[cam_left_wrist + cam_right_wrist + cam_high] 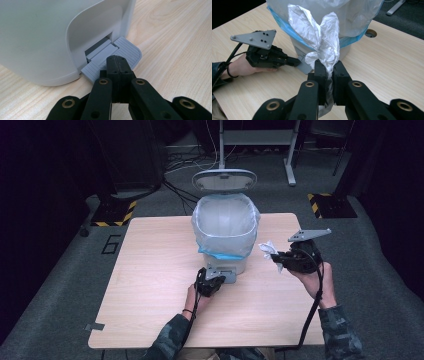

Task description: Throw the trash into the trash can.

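Bench [150,285]: light wood top, standing on grey carpet in a dim room.

Pedal bin [226,227]: white body, set on the far middle of the bench. Its lid [224,179] stands raised behind the opening. A translucent liner bag [225,220] with a blue edge is folded over the rim. In the left gripper view the white wall [37,37] curves down to a recess from which the grey ribbed pedal [125,51] juts out onto the bench.

Left gripper [212,281]: held by the person's left hand [192,296], low at the near foot of the bin. Jaws clenched together with nothing between them; their tips rest on top of the pedal. In the right gripper view the same gripper [295,61] lies level with its tips at the pedal, the grey three-cornered plate on its back.

Right gripper [278,257]: held by the person's right hand [312,277], raised above the bench just to the right of the bin. Jaws closed, grasping a crumpled white tissue [268,250].

Crumpled white tissue [322,42]: pinched at its lower end between the right gripper's [328,72] jaws, the rest standing up in two loose folds, clear of the bench and beside the bin's liner, outside the opening.
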`<state>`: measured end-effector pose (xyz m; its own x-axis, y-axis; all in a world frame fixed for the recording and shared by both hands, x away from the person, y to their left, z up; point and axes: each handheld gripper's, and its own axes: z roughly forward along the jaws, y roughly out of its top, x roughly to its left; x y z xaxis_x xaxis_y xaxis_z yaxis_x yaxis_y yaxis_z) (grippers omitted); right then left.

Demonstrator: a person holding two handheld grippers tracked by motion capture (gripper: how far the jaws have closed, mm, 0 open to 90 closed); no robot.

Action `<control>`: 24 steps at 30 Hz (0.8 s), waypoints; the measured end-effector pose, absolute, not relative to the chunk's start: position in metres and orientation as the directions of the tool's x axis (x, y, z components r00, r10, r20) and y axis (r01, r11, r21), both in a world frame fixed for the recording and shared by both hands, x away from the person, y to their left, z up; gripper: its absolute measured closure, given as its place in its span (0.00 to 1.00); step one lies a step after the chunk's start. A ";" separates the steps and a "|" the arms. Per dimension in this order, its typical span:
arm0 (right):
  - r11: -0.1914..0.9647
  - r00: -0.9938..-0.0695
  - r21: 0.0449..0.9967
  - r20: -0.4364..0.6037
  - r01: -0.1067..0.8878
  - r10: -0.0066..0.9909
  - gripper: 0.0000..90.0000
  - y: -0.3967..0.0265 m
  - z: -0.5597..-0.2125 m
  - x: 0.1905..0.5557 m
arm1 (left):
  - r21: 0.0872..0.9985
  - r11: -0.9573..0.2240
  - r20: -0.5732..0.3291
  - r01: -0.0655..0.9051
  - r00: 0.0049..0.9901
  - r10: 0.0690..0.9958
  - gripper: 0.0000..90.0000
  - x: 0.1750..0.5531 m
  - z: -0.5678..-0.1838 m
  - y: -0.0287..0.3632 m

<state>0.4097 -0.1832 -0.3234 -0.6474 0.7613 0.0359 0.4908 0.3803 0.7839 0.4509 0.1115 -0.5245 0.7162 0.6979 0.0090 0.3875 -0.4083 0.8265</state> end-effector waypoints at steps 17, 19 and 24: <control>0.406 -0.647 0.780 -0.002 0.476 0.763 0.94 -0.184 -0.314 0.414 | 0.827 -0.416 0.017 0.379 0.722 0.692 1.00 0.452 -0.524 0.112; 0.405 -0.649 0.787 -0.008 0.466 0.761 0.94 -0.183 -0.312 0.415 | 0.828 -0.415 0.018 0.378 0.721 0.693 1.00 0.452 -0.524 0.112; 0.407 -0.653 0.792 -0.014 0.455 0.757 0.94 -0.180 -0.310 0.417 | 0.828 -0.413 0.015 0.379 0.721 0.693 1.00 0.452 -0.524 0.112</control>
<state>0.4170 -0.1804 -0.3102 -0.6527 0.7575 -0.0137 0.4552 0.4066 0.7921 0.4521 0.1122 -0.5242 0.7212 0.6925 0.0152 0.3794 -0.4133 0.8278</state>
